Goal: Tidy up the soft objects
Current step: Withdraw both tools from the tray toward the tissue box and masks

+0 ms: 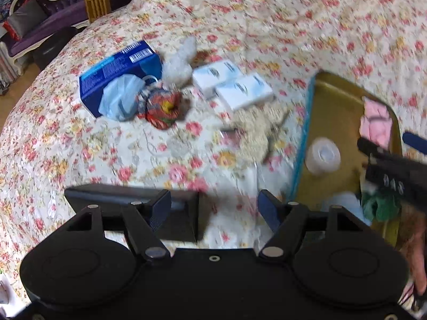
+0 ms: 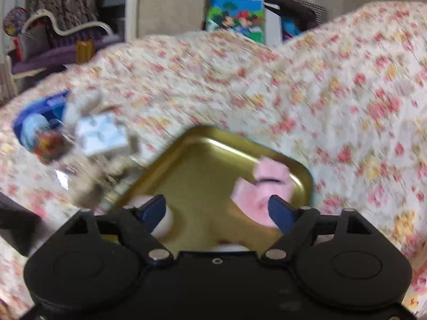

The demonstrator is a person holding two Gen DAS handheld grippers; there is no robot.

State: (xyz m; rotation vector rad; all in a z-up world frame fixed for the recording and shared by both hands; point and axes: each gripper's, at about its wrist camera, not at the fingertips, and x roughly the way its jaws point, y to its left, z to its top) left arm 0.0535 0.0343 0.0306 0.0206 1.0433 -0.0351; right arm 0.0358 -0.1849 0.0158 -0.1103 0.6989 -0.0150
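Observation:
A gold tin tray [image 1: 336,101] [image 2: 202,160] lies on the floral bedspread. In it are a pink soft item [image 1: 375,122] [image 2: 267,186], a white tape roll [image 1: 323,156] and a green cloth [image 1: 380,208]. Left of the tray lie a beige plush toy [image 1: 261,128], two white tissue packs [image 1: 232,84] [image 2: 102,134], a white fluffy toy [image 1: 178,64], a colourful knitted ball [image 1: 160,106] and a pale blue bag [image 1: 121,98]. My left gripper [image 1: 213,210] is open and empty above the bed. My right gripper [image 2: 217,210] is open and empty over the tray; it also shows in the left wrist view [image 1: 395,165].
A blue carton [image 1: 117,72] lies behind the bag. A purple sofa [image 1: 53,8] and a wooden chair [image 1: 97,5] stand beyond the bed's far left. A cartoon-printed box [image 2: 236,18] stands behind the bed. Both views are motion-blurred.

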